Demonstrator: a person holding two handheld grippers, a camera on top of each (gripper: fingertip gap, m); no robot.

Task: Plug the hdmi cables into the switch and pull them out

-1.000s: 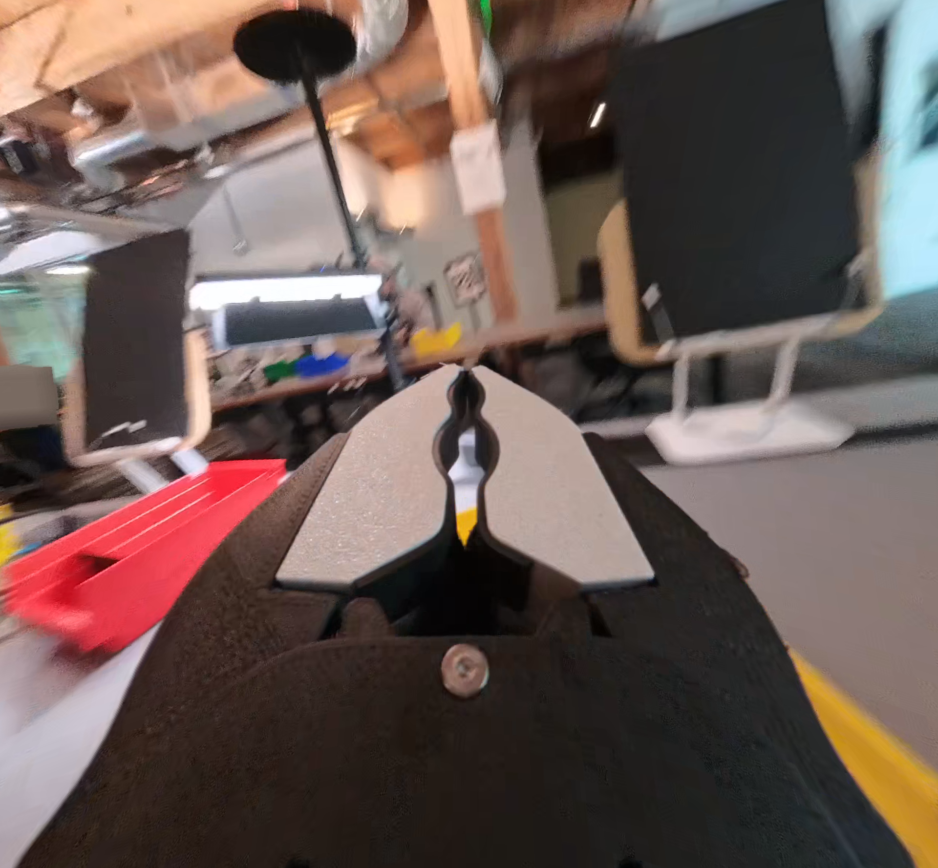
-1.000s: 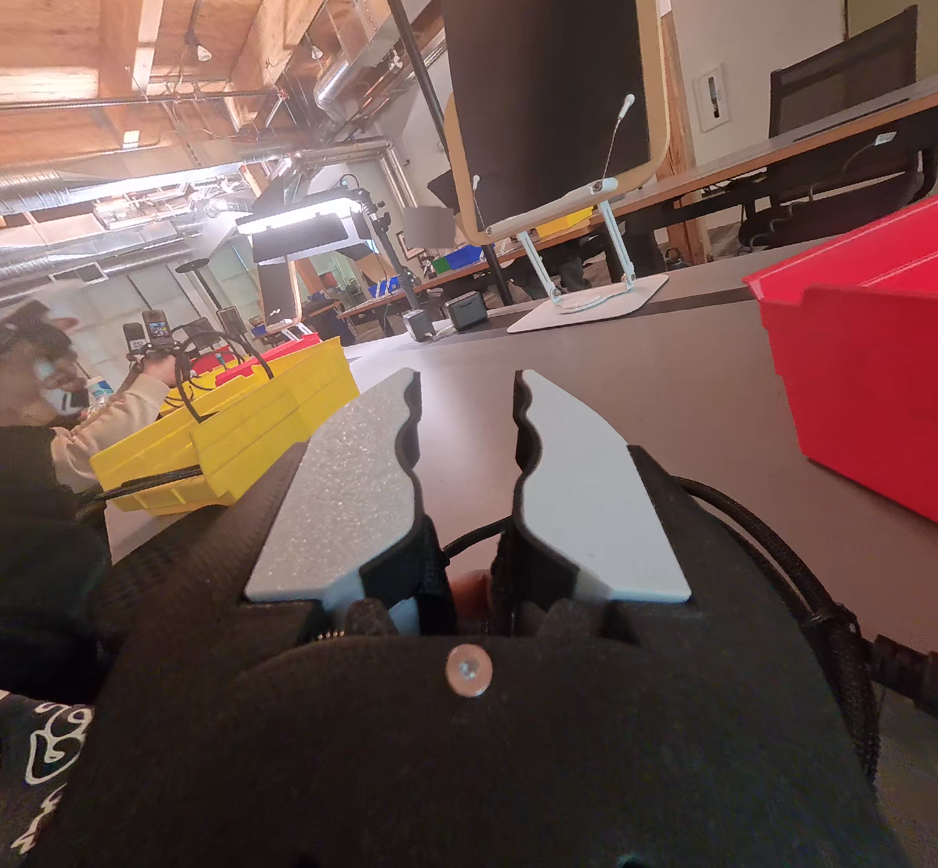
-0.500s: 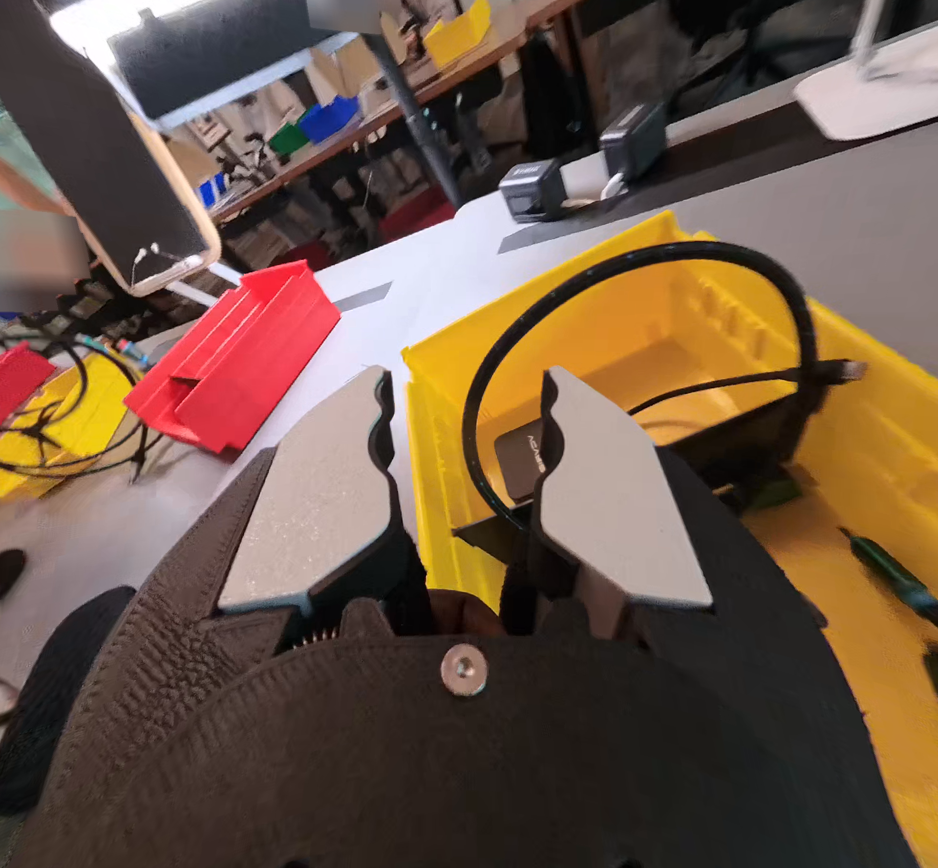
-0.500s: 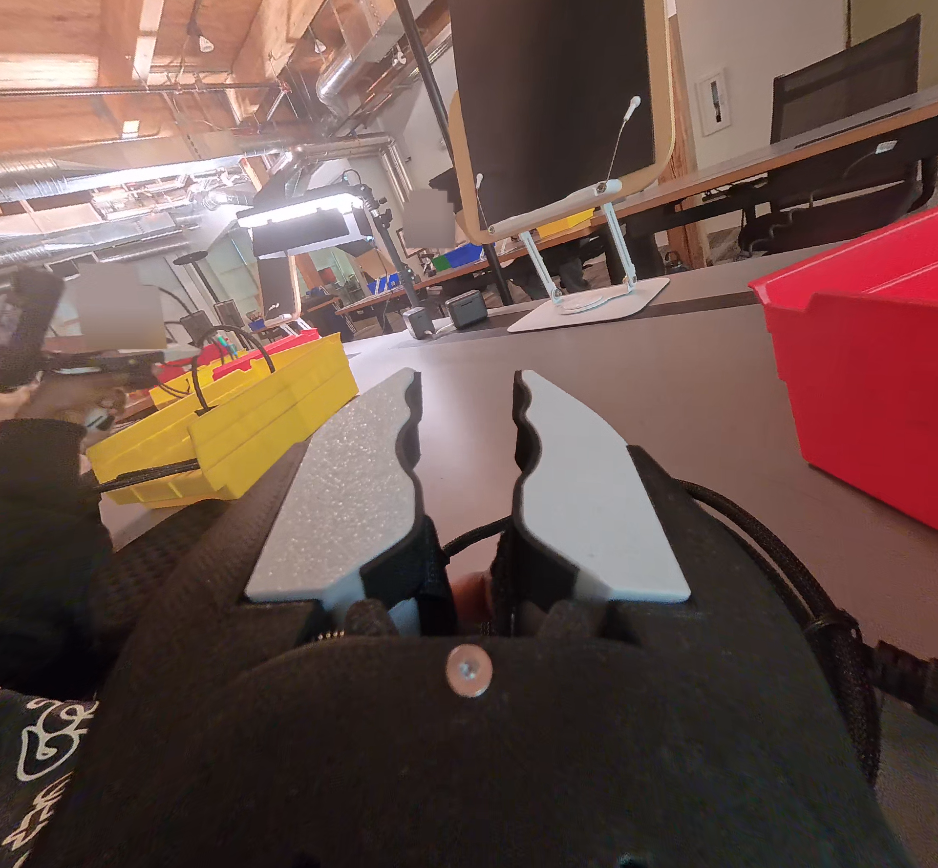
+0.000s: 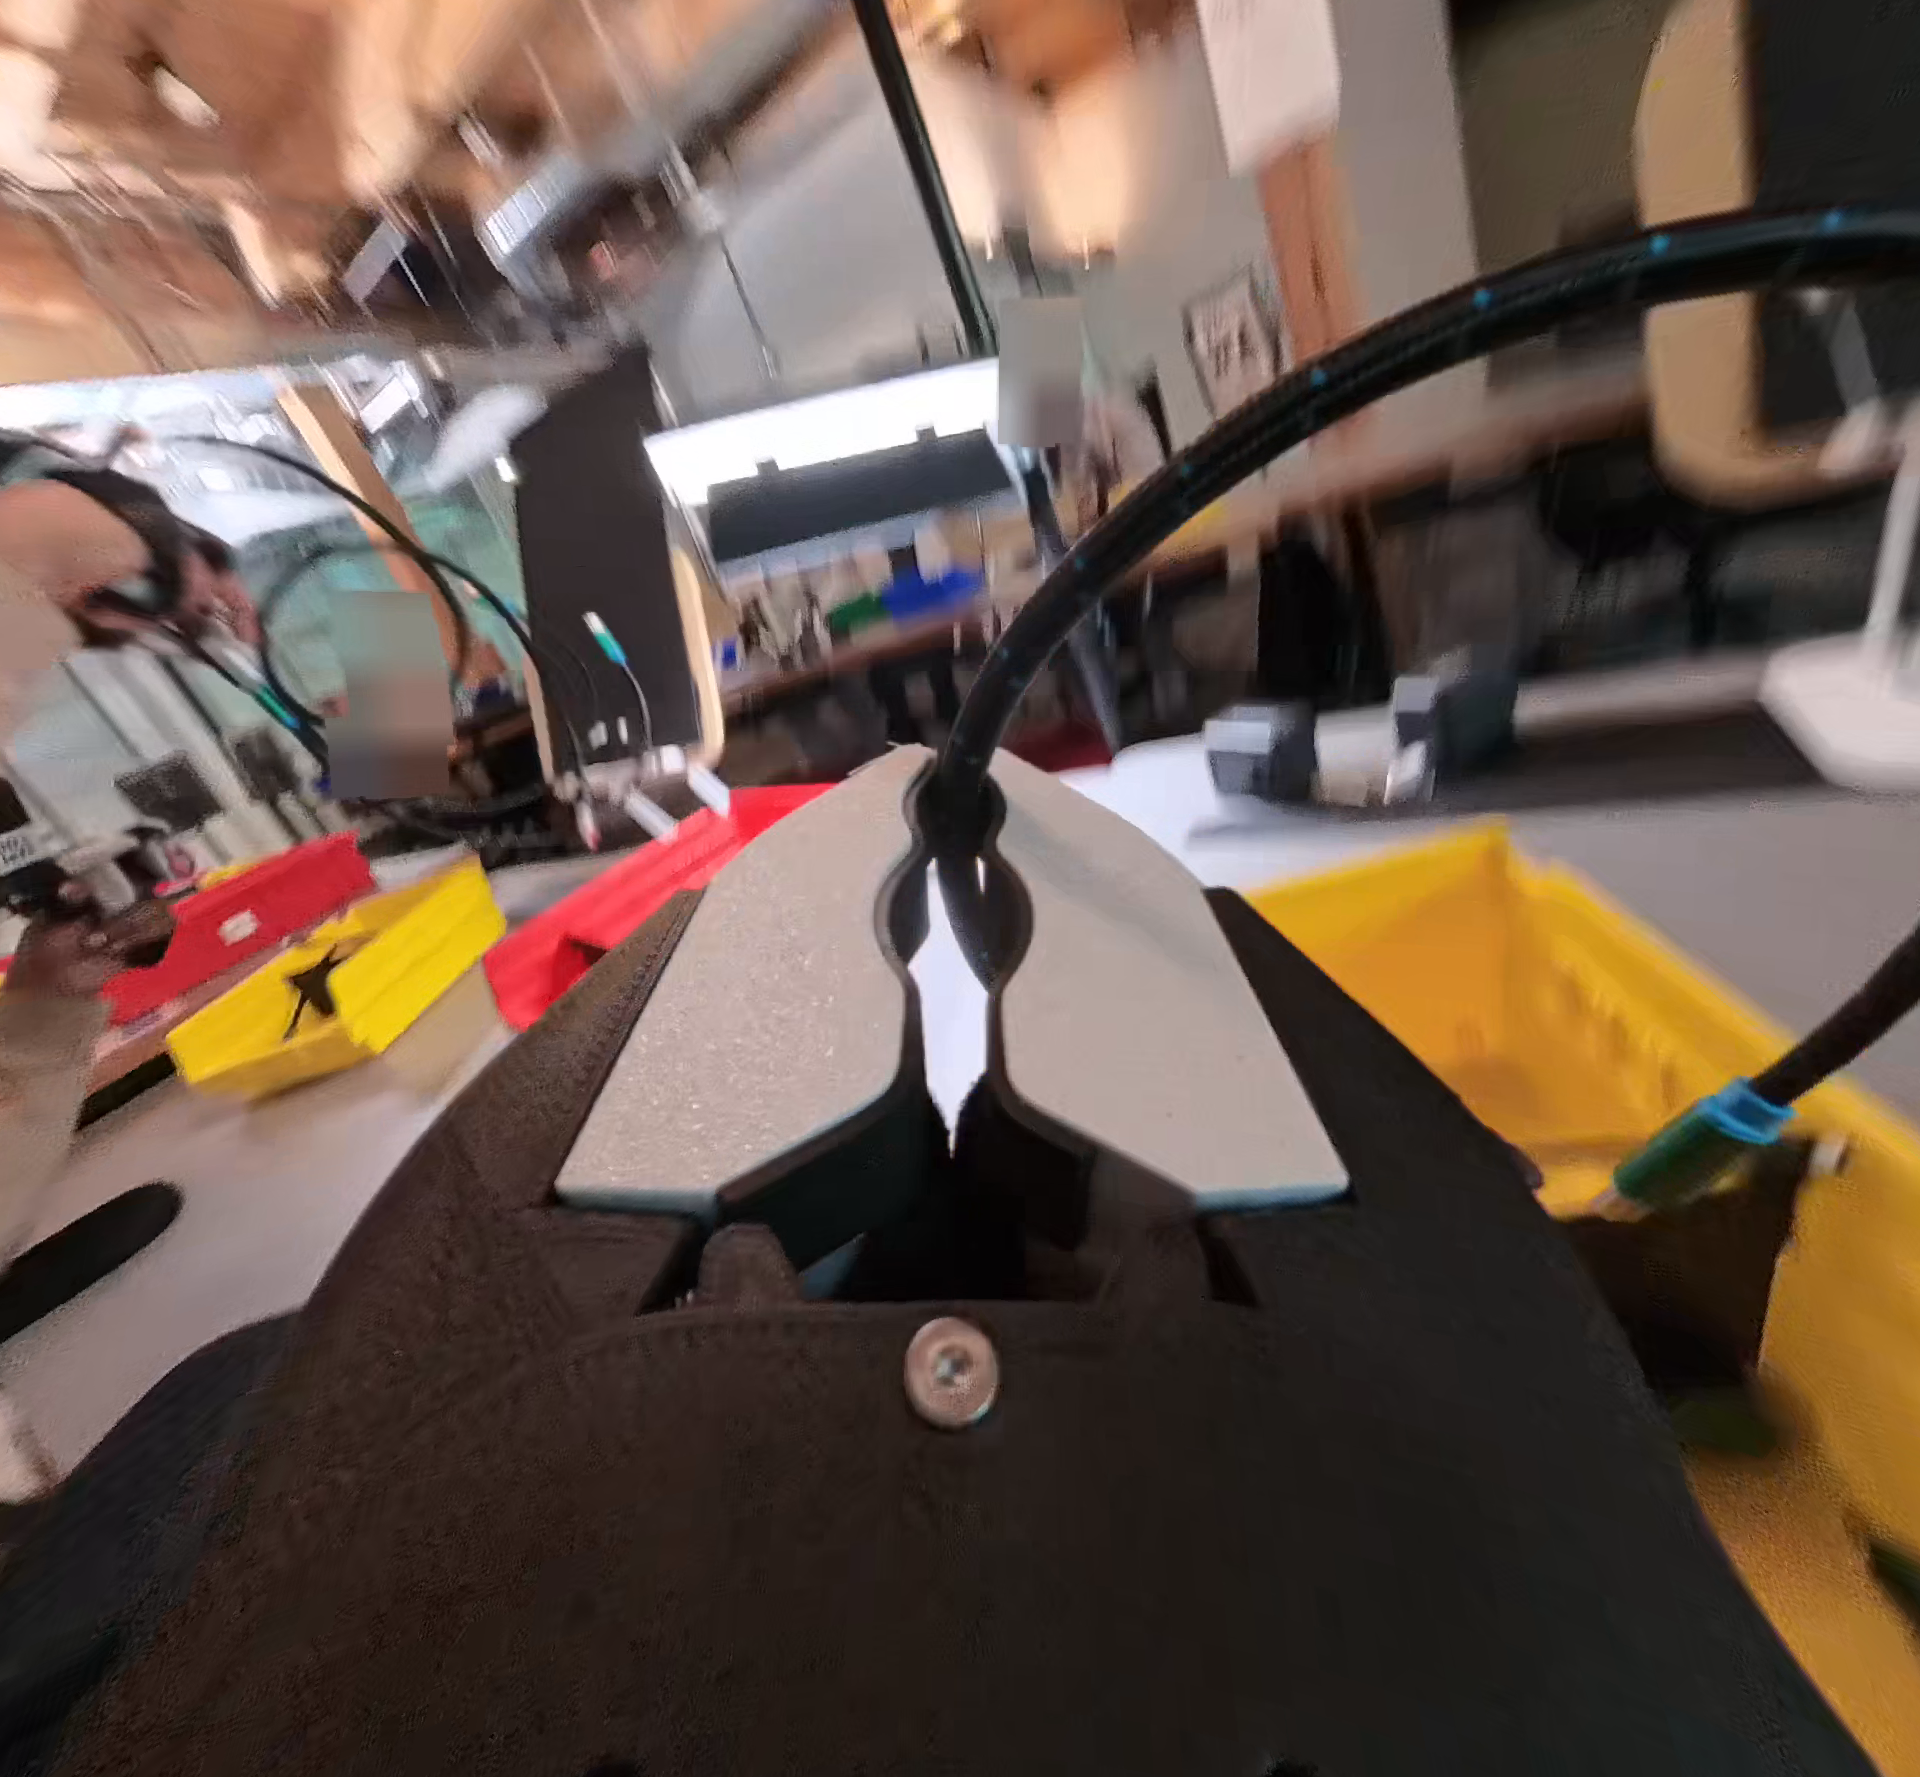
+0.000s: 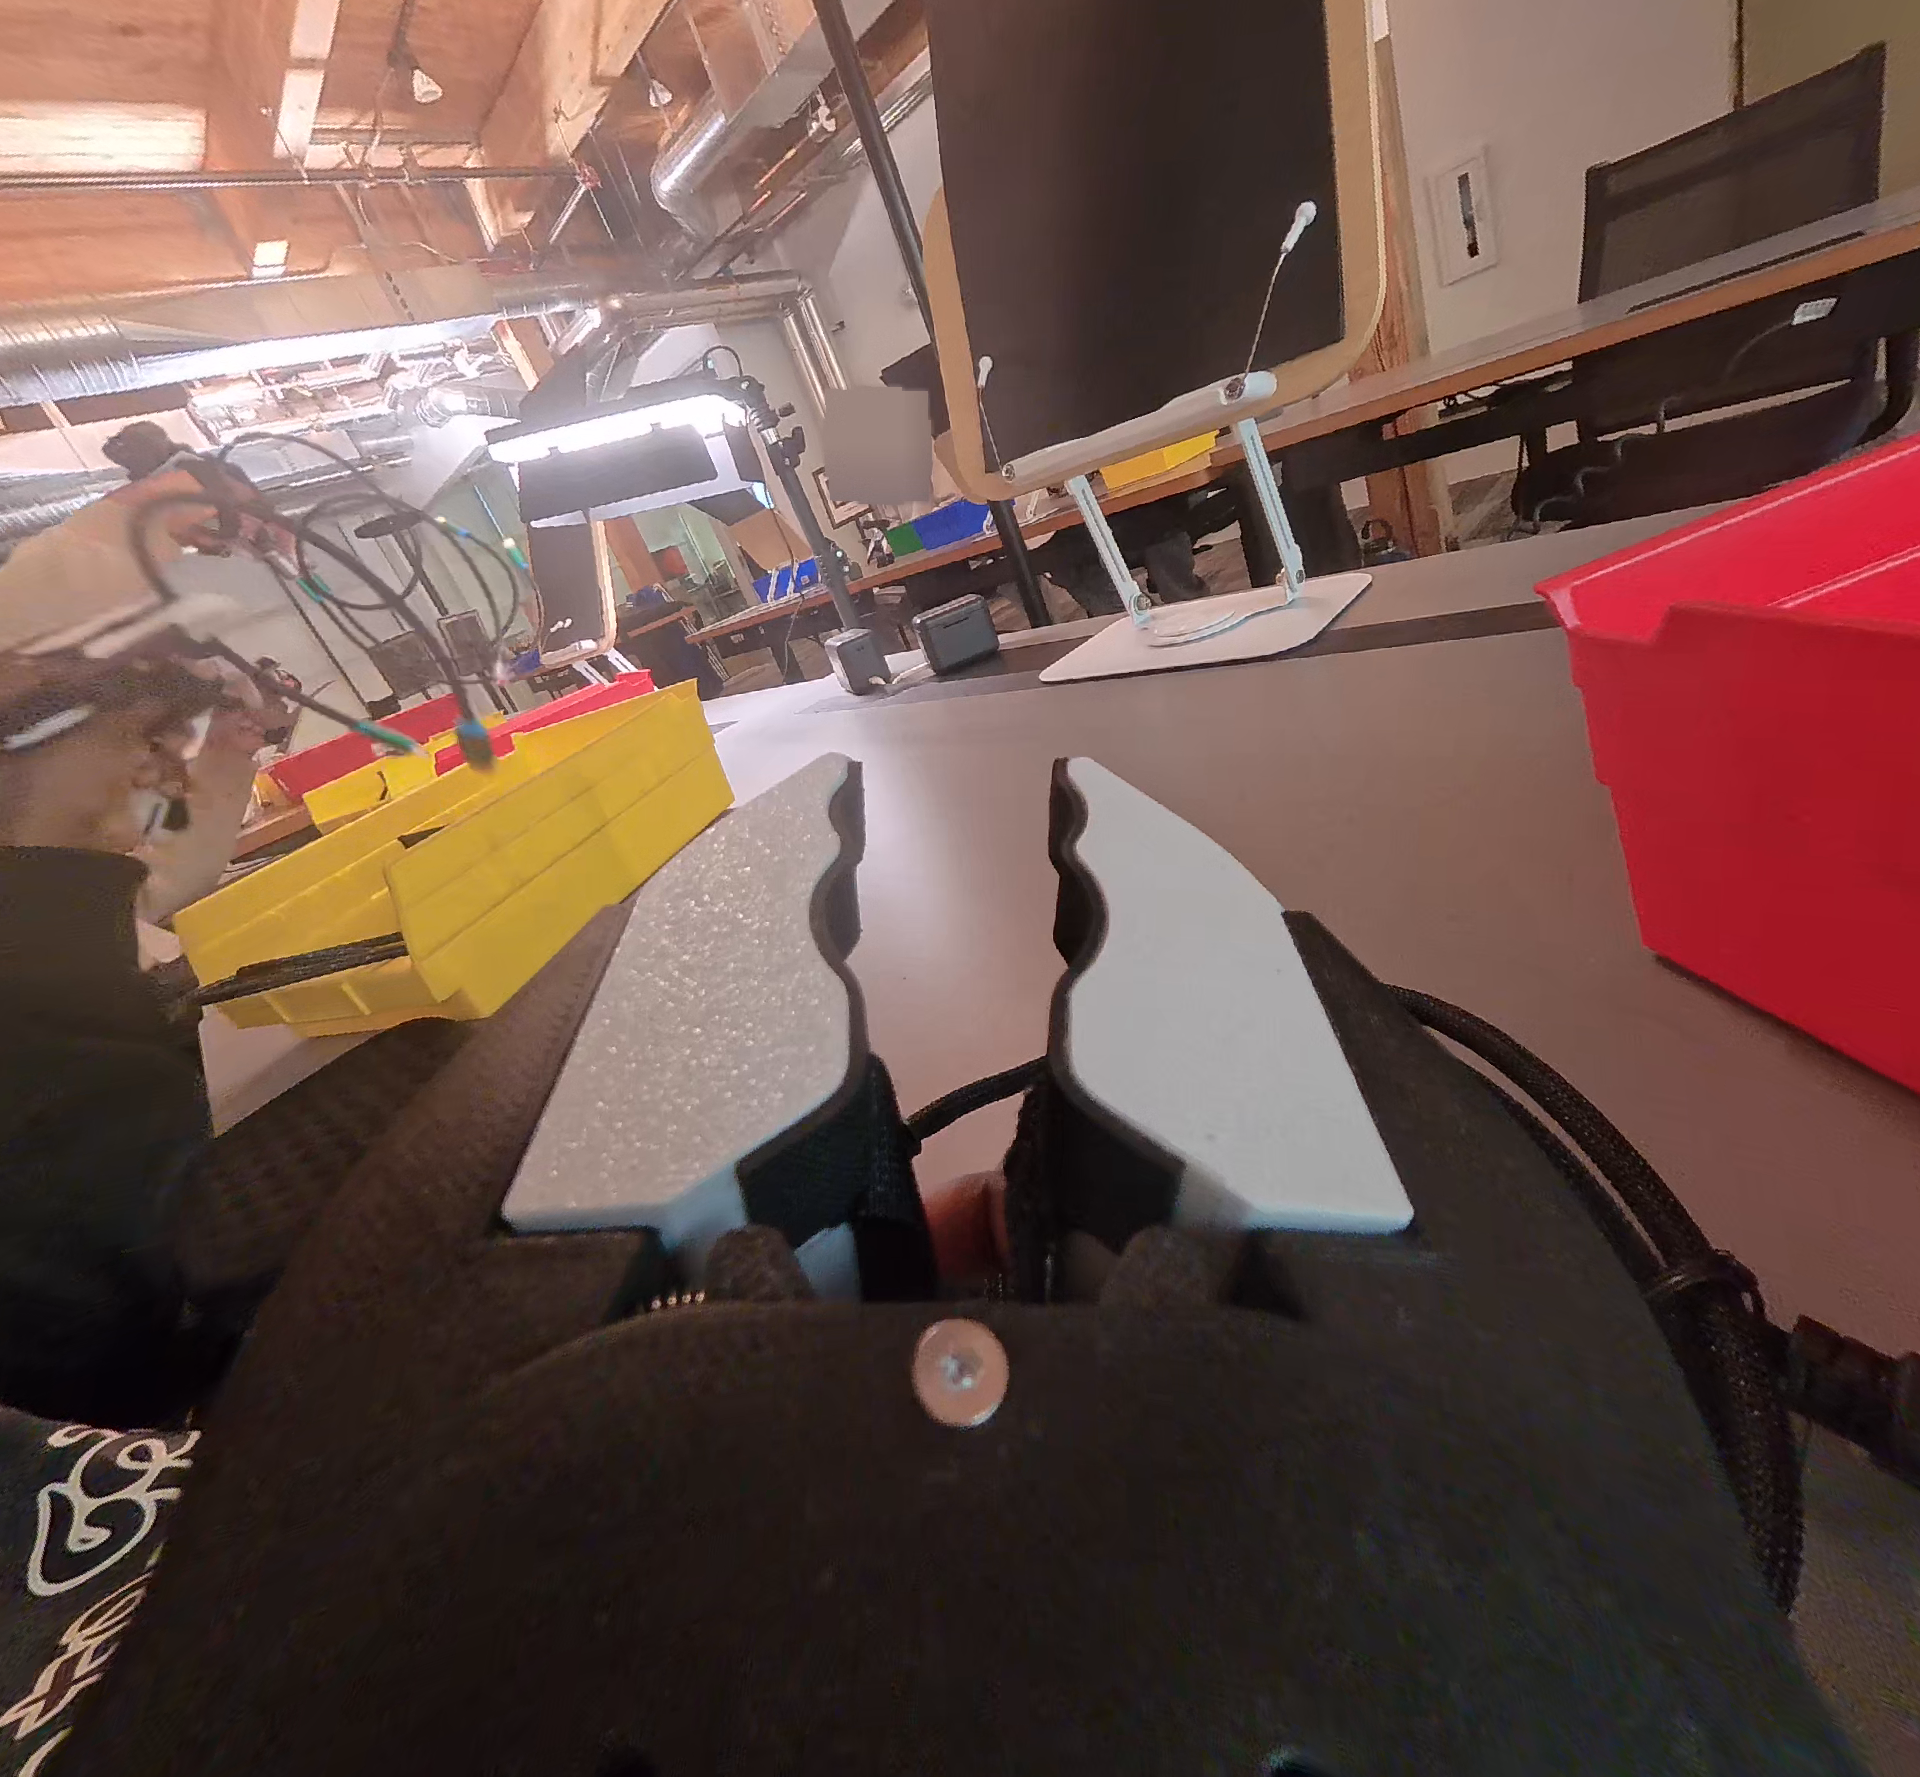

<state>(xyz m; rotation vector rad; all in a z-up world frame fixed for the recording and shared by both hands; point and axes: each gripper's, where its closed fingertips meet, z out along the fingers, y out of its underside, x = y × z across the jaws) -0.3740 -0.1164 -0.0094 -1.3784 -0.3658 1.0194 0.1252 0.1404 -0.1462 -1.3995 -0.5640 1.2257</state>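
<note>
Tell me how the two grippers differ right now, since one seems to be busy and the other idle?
The left gripper is shut on a black braided cable that arcs up and away to the right; the right gripper is open and holds nothing. The left gripper sits by a yellow bin, while the right gripper points across bare tabletop with a red bin to its right. Both share grey fingers on black bodies.
</note>
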